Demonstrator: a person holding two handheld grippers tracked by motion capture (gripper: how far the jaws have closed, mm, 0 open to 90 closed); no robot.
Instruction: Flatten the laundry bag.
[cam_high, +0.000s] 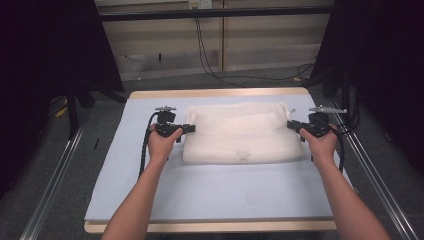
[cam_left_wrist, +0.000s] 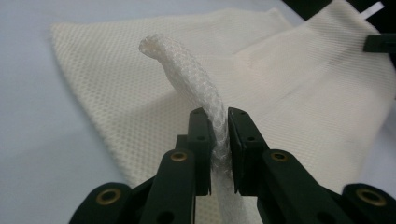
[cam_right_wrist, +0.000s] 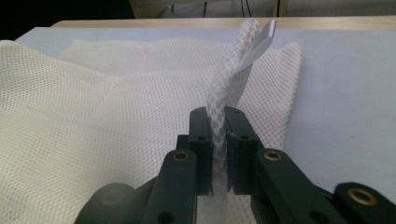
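Observation:
A white mesh cloth (cam_high: 242, 132) lies folded in the middle of the table, with a small white label (cam_high: 292, 110) at its far right corner. My left gripper (cam_high: 190, 128) is shut on the cloth's left edge; in the left gripper view its jaws pinch a raised ridge of mesh (cam_left_wrist: 205, 107) between the pads. At the cloth's right edge my right gripper (cam_high: 291, 125) is shut on the fabric; the right gripper view shows a lifted strip of mesh (cam_right_wrist: 224, 98) clamped in its jaws, with the label (cam_right_wrist: 261, 39) above it.
A pale blue sheet (cam_high: 215, 190) covers the wooden table (cam_high: 215, 93). Metal rails (cam_high: 52, 185) run along both sides of the table. Black cables (cam_high: 210, 60) trail on the floor behind it, and dark curtains hang at both sides.

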